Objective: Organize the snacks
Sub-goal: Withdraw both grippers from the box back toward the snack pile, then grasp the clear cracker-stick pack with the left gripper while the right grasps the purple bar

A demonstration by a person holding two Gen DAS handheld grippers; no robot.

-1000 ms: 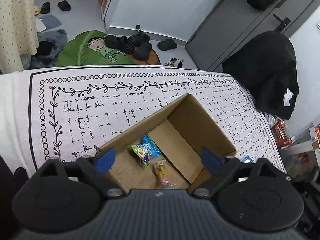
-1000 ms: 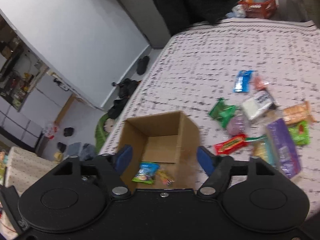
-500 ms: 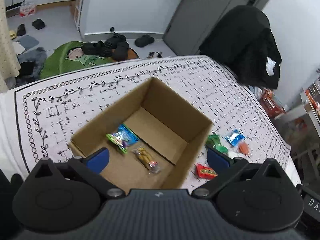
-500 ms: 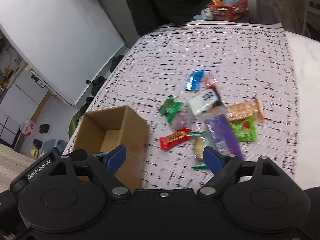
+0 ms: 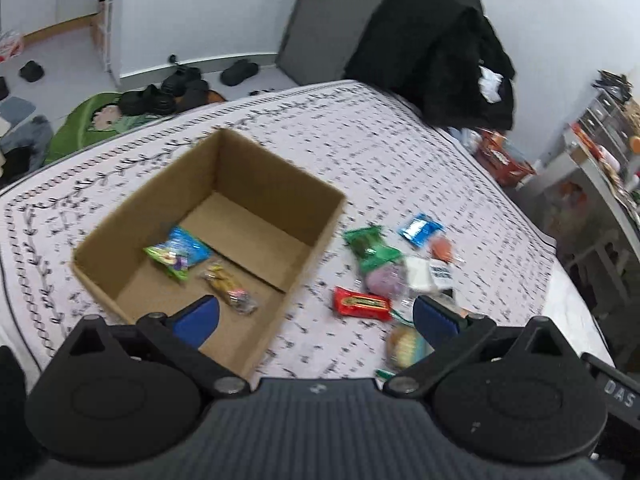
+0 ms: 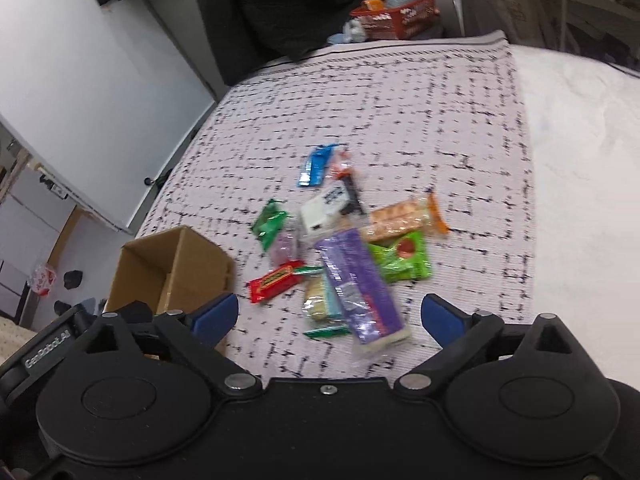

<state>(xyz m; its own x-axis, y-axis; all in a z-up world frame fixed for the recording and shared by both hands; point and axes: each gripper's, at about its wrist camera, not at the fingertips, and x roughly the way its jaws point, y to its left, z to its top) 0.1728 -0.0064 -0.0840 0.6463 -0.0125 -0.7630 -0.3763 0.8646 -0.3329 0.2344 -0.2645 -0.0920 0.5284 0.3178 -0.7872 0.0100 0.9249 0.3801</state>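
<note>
An open cardboard box [image 5: 256,168] stands on the patterned cloth; it also shows in the right wrist view [image 6: 176,256]. Inside it lie a blue-green packet [image 5: 178,252] and a small yellow packet [image 5: 226,286]. Right of the box lies a pile of snacks: a red bar [image 5: 362,302] [image 6: 276,282], a green packet [image 5: 370,248], a blue packet [image 5: 420,230], a purple pack [image 6: 358,284] and an orange cracker pack [image 6: 404,216]. My left gripper [image 5: 316,318] is open and empty above the box's near right corner. My right gripper [image 6: 328,316] is open and empty above the pile's near edge.
The patterned cloth [image 6: 400,100] covers the table, with bare white surface [image 6: 580,184] to the right. A chair draped in black clothing [image 5: 436,48] stands at the far edge. Shoes and a green mat [image 5: 120,116] lie on the floor beyond.
Both grippers have swung right, away from over the box toward the snack pile. Both stay open and empty. The box and snacks have not moved.
</note>
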